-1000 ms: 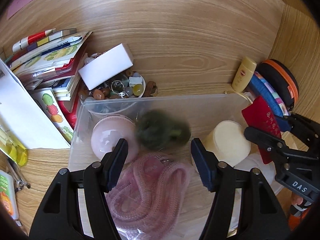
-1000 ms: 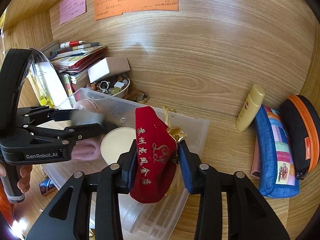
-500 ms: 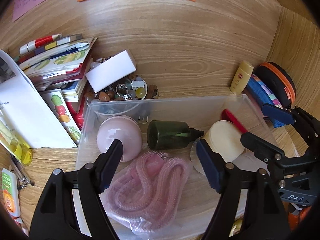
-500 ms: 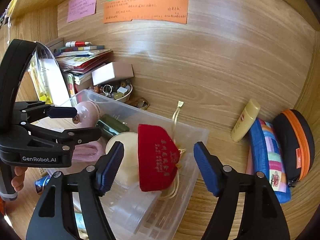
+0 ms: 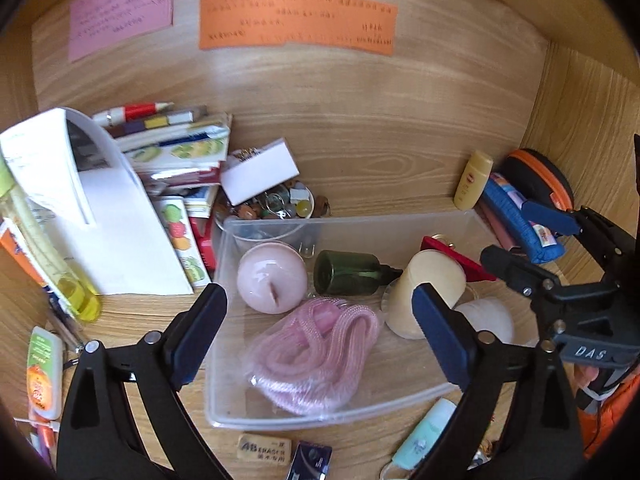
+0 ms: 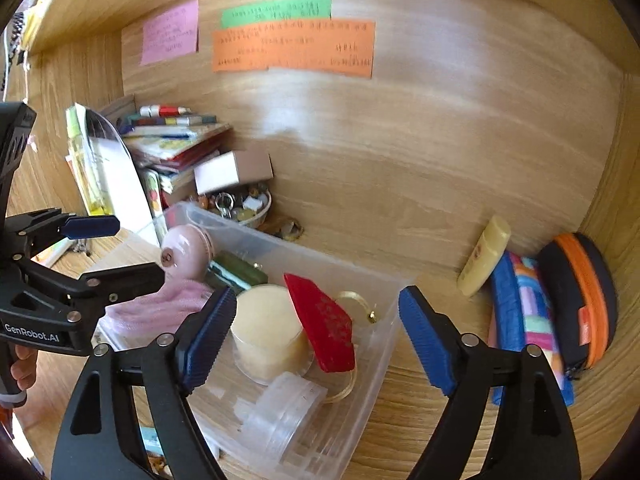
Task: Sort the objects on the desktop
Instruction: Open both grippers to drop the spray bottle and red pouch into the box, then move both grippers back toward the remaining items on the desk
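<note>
Handwriting on the orange note blurred past reading; light-blue tube, perhaps lotion, partly hidden.

- "4B ERASER" on eraser, near table edge
- "DAS" on right tongs
- "GenRobot.AI" on left tongs
- wall-note writing unreadable

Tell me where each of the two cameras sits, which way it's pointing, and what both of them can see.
Left wrist: rides the left gripper, looking down over the clear bin toward the back wall; its open fingers and the right gripper show.
Right wrist: rides the right gripper, looking across the bin's right end toward the wall; its open fingers, the left gripper and a bit of the hand holding it show.
Shared: the bin, red pouch, cream jar, green bottle, orange note.
</note>
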{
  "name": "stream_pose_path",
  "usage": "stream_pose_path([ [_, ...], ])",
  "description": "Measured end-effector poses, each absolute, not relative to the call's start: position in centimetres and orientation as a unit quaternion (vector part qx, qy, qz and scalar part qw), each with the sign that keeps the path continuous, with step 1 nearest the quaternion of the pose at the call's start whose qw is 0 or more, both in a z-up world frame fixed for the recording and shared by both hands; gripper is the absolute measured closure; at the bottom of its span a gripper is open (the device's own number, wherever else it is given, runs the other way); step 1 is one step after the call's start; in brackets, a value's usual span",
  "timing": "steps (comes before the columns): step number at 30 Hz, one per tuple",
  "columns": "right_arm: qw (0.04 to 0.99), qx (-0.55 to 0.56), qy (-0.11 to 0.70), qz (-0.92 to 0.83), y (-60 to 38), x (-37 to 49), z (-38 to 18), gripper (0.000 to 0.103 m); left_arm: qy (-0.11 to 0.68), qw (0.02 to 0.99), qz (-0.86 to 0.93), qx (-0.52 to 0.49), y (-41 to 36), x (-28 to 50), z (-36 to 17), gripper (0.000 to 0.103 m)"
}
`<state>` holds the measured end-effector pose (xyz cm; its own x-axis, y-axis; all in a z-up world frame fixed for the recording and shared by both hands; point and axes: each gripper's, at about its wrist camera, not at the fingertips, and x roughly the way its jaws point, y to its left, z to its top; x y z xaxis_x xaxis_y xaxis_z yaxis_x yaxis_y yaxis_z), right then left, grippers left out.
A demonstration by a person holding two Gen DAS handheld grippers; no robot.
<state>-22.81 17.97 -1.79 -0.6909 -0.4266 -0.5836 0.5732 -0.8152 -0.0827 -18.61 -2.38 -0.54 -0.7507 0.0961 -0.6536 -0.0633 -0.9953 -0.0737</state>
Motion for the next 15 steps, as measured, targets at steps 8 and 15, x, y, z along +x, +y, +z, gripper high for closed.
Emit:
stream_pose_path([
  [8, 0.269, 0.256, 0.139, -0.918, 18.1, -20.1, 0.4, 0.01, -0.03, 0.036, 0.945, -0.323, -3.2, -15.4, 1.3, 0.004],
  [15, 0.265, 0.236, 0.159, -0.921, 17.7, -16.8, 1.5, 0.008, -0.047, 0.037, 0.951, -0.302, -4.1, -12.3, 2.3, 0.002],
])
